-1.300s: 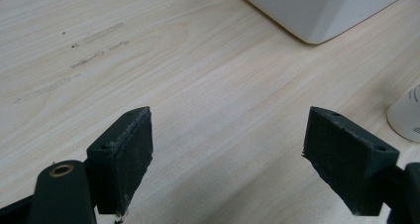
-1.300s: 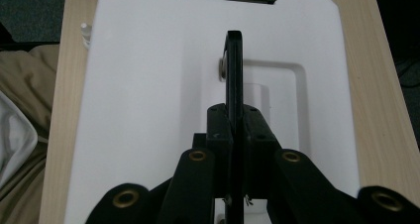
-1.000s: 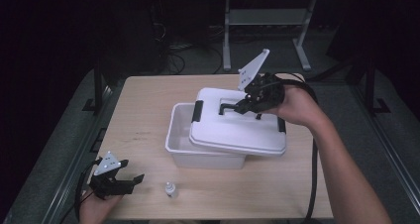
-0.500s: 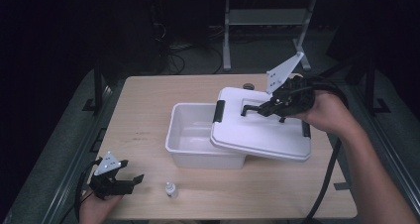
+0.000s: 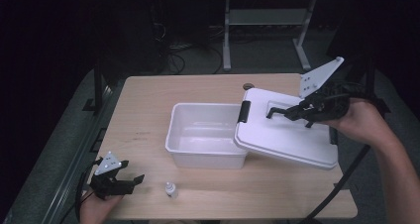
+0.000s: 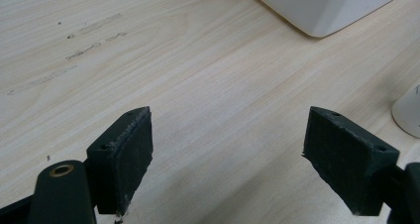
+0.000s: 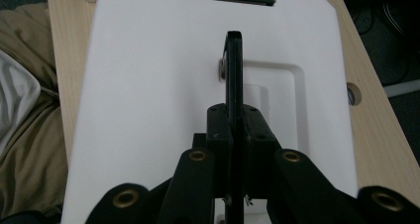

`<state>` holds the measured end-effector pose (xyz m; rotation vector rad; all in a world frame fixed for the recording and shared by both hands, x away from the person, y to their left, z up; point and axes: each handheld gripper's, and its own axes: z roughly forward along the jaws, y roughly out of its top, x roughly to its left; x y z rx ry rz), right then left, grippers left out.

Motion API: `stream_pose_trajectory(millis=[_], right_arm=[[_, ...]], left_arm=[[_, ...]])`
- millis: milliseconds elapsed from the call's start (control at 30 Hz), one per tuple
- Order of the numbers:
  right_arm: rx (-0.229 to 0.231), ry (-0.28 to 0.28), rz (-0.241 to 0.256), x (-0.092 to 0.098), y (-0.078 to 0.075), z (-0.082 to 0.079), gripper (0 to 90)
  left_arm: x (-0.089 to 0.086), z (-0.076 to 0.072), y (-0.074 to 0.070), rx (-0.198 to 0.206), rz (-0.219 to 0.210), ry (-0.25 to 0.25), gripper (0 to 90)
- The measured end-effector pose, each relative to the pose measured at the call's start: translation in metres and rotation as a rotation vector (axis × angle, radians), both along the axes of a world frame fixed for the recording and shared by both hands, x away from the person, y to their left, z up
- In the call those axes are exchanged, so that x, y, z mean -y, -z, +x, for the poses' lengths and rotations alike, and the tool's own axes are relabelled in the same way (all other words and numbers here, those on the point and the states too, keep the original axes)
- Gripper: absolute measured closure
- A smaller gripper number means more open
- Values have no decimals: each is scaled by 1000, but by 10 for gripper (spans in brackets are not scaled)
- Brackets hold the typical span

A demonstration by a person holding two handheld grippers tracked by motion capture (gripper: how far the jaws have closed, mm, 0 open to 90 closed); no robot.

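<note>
A white plastic bin (image 5: 205, 136) stands open in the middle of the table. Its white lid (image 5: 287, 135) hangs tilted over the bin's right edge. My right gripper (image 5: 292, 112) is shut on the lid's black handle (image 7: 234, 65), which stands upright between the jaws. A black latch (image 5: 243, 111) shows on the lid's left end. My left gripper (image 5: 130, 182) rests open at the table's front left, with bare wood between its jaws (image 6: 228, 159). A small white bottle (image 5: 171, 189) stands just right of it.
The wooden table (image 5: 148, 105) has a round cable hole (image 5: 248, 86) at its far edge. The bin's corner (image 6: 322, 11) lies ahead of the left gripper, and the bottle's base (image 6: 408, 110) at its right. A metal stand (image 5: 262, 21) is behind the table.
My right gripper has carried the lid to the right and off the bin, uncovering its inside. The left gripper has stayed where it was.
</note>
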<state>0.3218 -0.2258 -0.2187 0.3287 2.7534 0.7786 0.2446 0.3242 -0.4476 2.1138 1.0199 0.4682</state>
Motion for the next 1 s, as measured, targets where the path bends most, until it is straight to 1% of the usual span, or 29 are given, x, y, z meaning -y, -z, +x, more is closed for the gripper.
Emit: stream_pose_trajectory(millis=[100,133,167,300,333,367,433,467,533,600,767,900,933,967,1000], right_arm=[[-2,15,2,9,2,-3,840],[-2,15,2,9,2,-3,840],[-4,21,0,15,3,-5,840],[-9,52,1,27,6,-9,839],[-9,52,1,27,6,-9,839],[-12,63,-3,33,8,-11,839],[-12,66,-2,35,9,-12,839],[-13,74,3,40,11,-13,839],[-14,78,10,44,14,-14,839],[-16,78,21,48,19,-16,840],[-42,96,11,59,38,-17,839],[-57,113,27,67,54,-18,839],[-57,113,27,67,54,-18,839],[-63,117,22,71,63,-17,839],[-63,117,22,71,63,-17,839]], left_arm=[[0,0,0,1,0,0,189],[0,0,0,1,0,0,189],[0,0,0,-1,0,-1,189],[0,0,0,-1,-4,0,189],[0,0,0,-1,-4,0,188],[-1,0,0,-2,-8,-2,189],[-1,0,-1,0,-7,-2,188],[-1,0,-1,0,-6,-3,188],[-1,0,0,-2,-7,-2,189],[0,0,1,-6,-2,0,188],[0,0,1,-11,-1,0,189],[1,0,1,-10,2,-2,188],[1,0,1,-10,2,-2,188],[0,0,1,-9,5,-1,188],[0,0,1,-9,5,-1,188]])
